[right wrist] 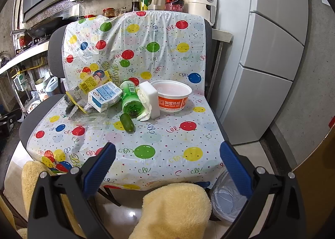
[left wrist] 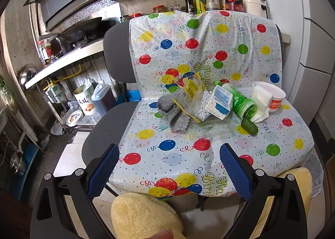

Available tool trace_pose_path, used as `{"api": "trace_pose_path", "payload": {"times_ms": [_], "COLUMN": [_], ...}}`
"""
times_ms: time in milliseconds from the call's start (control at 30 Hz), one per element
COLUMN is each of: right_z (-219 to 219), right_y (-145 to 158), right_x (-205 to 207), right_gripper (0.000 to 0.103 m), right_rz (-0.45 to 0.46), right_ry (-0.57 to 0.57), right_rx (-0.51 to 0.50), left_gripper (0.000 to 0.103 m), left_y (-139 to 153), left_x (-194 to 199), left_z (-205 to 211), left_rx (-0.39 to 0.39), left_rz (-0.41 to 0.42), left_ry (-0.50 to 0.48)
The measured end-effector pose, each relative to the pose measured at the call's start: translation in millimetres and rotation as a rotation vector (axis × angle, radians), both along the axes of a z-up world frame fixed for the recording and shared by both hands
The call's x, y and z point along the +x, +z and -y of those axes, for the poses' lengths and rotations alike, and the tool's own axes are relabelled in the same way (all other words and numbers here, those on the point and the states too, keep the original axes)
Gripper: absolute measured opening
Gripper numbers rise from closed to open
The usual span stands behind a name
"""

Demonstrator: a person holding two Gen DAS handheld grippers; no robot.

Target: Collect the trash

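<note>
Hovering spread and empty, left gripper [left wrist: 169, 168] and right gripper [right wrist: 167, 165] face the balloon sheet [right wrist: 167, 140]. Centre frame, orange bowl [right wrist: 174, 97] reads "400-0512-597"; "Happy" shows on the sheet.

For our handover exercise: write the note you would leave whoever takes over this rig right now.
Left gripper: open, holding nothing. Right gripper: open, holding nothing.
All the trash lies on the covered chair seat: milk carton, green bottle, cucumber, paper bowl, wrappers, grey cloth.
Lined bin stands on the floor by the chair.
Done: nothing visibly collected. Left: everything.
</note>
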State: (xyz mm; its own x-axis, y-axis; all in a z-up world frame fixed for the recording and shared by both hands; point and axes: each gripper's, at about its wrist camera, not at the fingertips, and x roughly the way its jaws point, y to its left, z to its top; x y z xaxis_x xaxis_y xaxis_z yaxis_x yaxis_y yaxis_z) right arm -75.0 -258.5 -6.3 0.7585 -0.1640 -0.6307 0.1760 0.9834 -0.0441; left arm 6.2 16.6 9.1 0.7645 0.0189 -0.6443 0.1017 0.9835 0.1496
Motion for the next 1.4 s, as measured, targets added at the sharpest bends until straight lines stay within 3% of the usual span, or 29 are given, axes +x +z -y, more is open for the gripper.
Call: {"api": "trace_pose_path", "payload": {"times_ms": [1100, 1400], "right_z": [-1, -1], "right_y": [2, -7], "right_x": [2, 10], "right_gripper": [0.097, 0.097], "right_rz": [-0.001, -0.008], "right_ry": [-0.001, 0.008], "right_rx": [-0.005, -0.002], "left_gripper": [0.096, 0.096], "left_y": [3, -10], "left_x": [1, 12], "left_z": [-4, -6], "left_rx": [-0.002, -0.014], "left_rz": [0.001, -0.041], "left_ry": [0.007, 0.026]}}
